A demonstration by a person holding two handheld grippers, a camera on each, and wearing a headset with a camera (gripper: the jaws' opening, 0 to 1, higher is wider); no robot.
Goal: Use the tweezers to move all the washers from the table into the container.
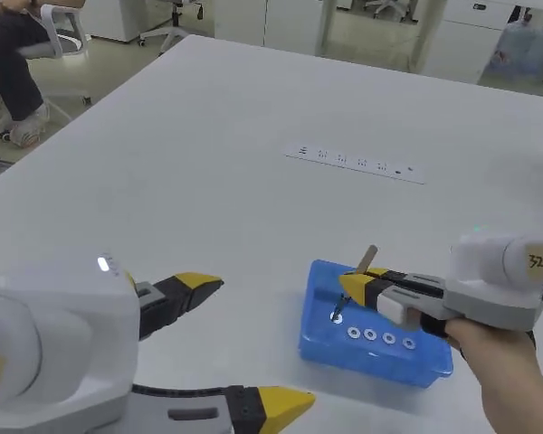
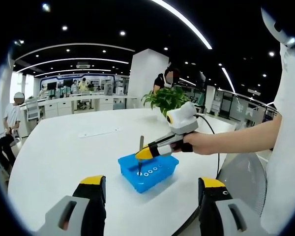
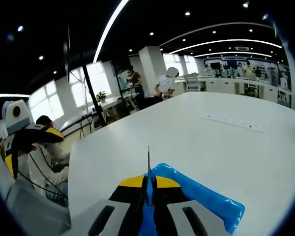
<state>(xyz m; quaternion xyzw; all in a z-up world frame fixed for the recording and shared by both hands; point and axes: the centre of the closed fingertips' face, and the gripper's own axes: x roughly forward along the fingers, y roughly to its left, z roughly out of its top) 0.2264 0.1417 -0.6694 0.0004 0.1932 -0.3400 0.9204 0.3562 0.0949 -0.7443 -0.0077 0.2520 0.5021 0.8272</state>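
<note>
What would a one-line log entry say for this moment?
right tool: shut on slim tweezers, tips down in blue plastic container | small round washers: in container | left tool: open

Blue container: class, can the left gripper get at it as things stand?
Probably yes. The left gripper is open, with bare table between its jaws and the container; only the right gripper, holding the tweezers, hangs over it.

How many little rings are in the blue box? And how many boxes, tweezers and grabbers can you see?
tweezers: 1
washers: 5, four in a row, one seemingly at the tweezers' tip
blue container: 1
grippers: 2, the left gripper and the right gripper
total: 9
</note>
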